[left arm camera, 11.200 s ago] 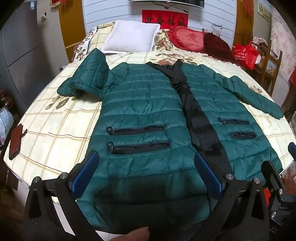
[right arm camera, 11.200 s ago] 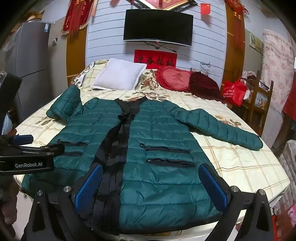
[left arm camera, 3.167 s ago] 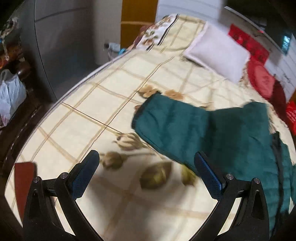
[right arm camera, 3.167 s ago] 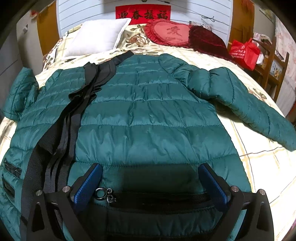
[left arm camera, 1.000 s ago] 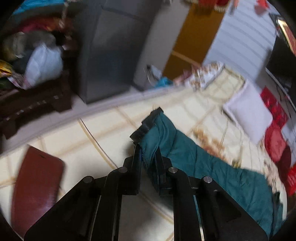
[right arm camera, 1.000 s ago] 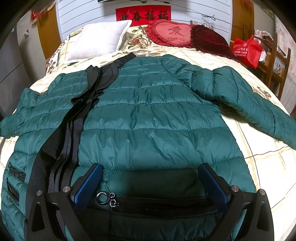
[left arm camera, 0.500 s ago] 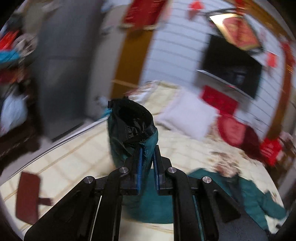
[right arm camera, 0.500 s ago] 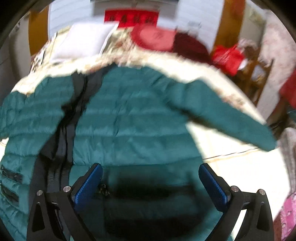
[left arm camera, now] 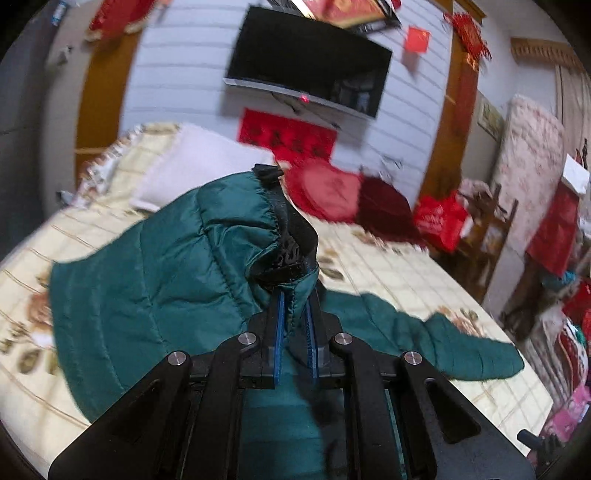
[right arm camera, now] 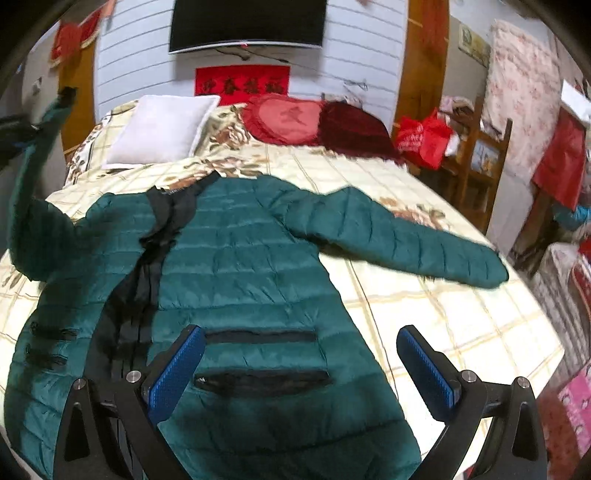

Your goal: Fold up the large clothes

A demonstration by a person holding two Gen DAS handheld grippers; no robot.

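Observation:
A dark green puffer jacket (right arm camera: pixel 236 266) with a black front placket lies face up on the bed. My left gripper (left arm camera: pixel 294 314) is shut on the cuff end of the jacket's left sleeve (left arm camera: pixel 229 236) and holds it lifted above the bed. In the right wrist view that raised sleeve (right arm camera: pixel 26 177) rises at the far left. The other sleeve (right arm camera: pixel 406 243) lies stretched out to the right; it also shows in the left wrist view (left arm camera: pixel 443 343). My right gripper (right arm camera: pixel 299 365) is open and empty, above the jacket's lower right panel near its two zip pockets (right arm camera: pixel 258 336).
The bed (right arm camera: pixel 461 317) has a cream checked cover. A white pillow (right arm camera: pixel 162 125) and red cushions (right arm camera: pixel 291 118) lie at its head. A wooden chair with a red bag (right arm camera: pixel 424 140) stands to the right. A TV (right arm camera: pixel 247 22) hangs on the wall.
My left gripper has swung the held sleeve up and rightward, toward the jacket body. My right gripper has pulled back and up a little, staying open.

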